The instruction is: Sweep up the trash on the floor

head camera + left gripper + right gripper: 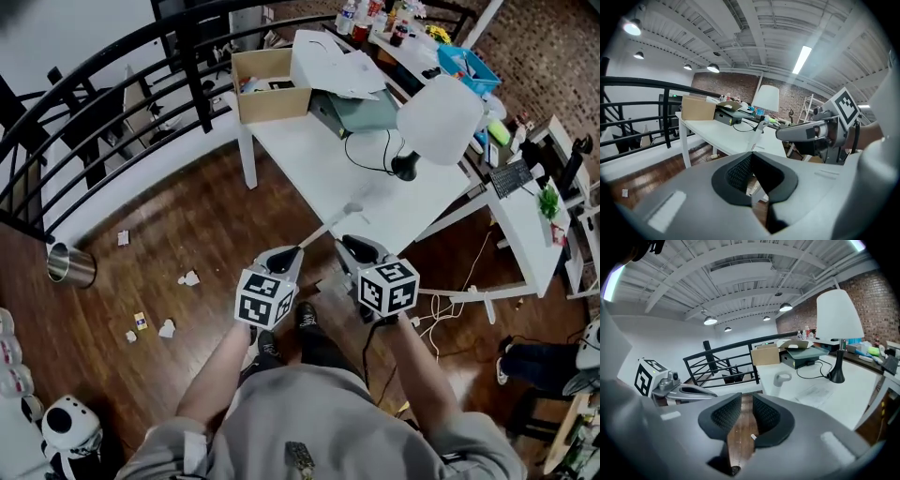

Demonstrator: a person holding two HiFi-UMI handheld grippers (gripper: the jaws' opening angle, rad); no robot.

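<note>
1. The trash (189, 277) lies unswept on the wooden floor (216, 211). It is off to the left, well apart from the left hand-held gripper (286, 255) and the right hand-held gripper (354, 246). By the look of it the sweeping has not begun, and every piece is left to gather.
2. The trash is a few small scraps, loosely scattered. There is a crumpled white wad, a second wad (167, 328) nearer the person, and a tiny yellowish bit (141, 321) just beside that. A pale scrap (123, 238) lies farther off. They look light and papery, but they are too small to tell more.
3. A white handle (328, 225) leans at the near edge of the counter (309, 159), just ahead of both hand-held grippers. It probably belongs to a broom or dustpan, but its lower end is hidden. Neither hand-held gripper holds it.
4. The left hand-held gripper has its jaws pressed together with nothing between them.
5. The right hand-held gripper has its jaws slightly spread, and only bare floor shows through the gap.
6. Farther out, a shiny metal can (70, 264) sits on the floor left of the trash. A cardboard box (270, 84) and a white lamp (438, 119) stand on the counter. A black railing (94, 98) curves along the far left.
</note>
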